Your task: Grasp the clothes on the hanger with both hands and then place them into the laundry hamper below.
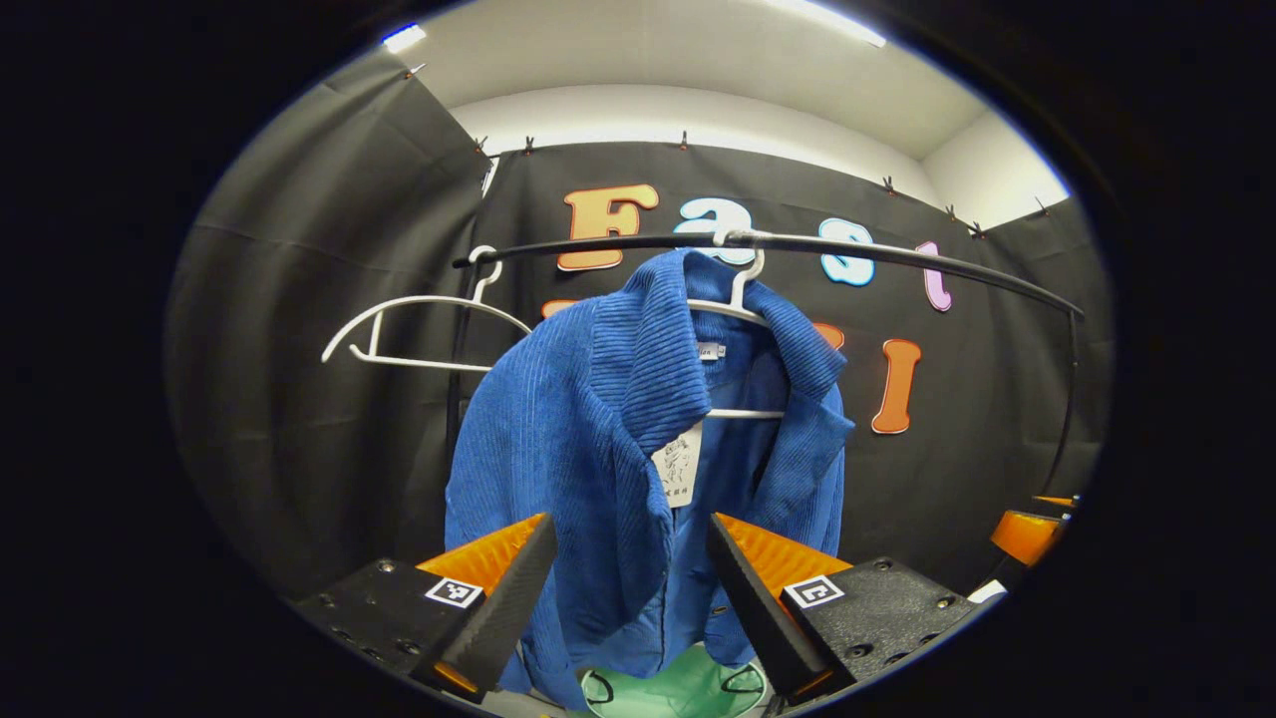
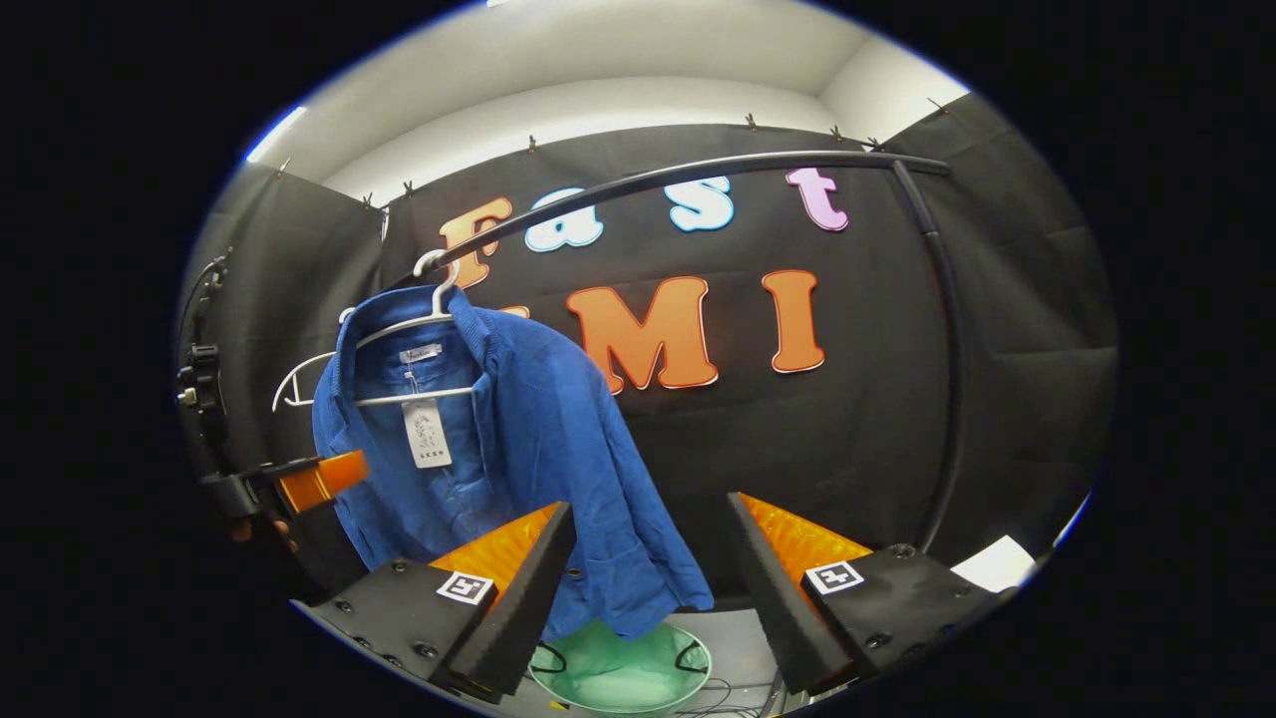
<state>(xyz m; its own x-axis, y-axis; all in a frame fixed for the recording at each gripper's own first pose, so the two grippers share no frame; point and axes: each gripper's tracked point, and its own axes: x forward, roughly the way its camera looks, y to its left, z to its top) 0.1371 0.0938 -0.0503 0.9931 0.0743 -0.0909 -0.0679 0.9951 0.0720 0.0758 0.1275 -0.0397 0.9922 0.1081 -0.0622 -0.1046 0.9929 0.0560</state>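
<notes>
A blue corduroy shirt [image 1: 598, 439] hangs on a white hanger [image 1: 743, 294] from a black rail [image 1: 877, 254], with a paper tag at its collar. My left gripper [image 1: 630, 568] is open just in front of the shirt's lower front, its fingers apart on either side of the placket. In the right gripper view the same shirt [image 2: 538, 439] hangs left of centre, and my right gripper [image 2: 653, 568] is open, short of the shirt's right hem. The green laundry hamper [image 2: 620, 668] sits below the shirt. The left gripper [image 2: 299, 484] shows at the shirt's left edge.
An empty white hanger [image 1: 419, 334] hangs on the rail left of the shirt. The rail's upright post [image 2: 947, 379] stands to the right. A white sheet [image 2: 992, 563] lies low on the right. The right gripper [image 1: 1027, 534] shows at the left gripper view's right edge.
</notes>
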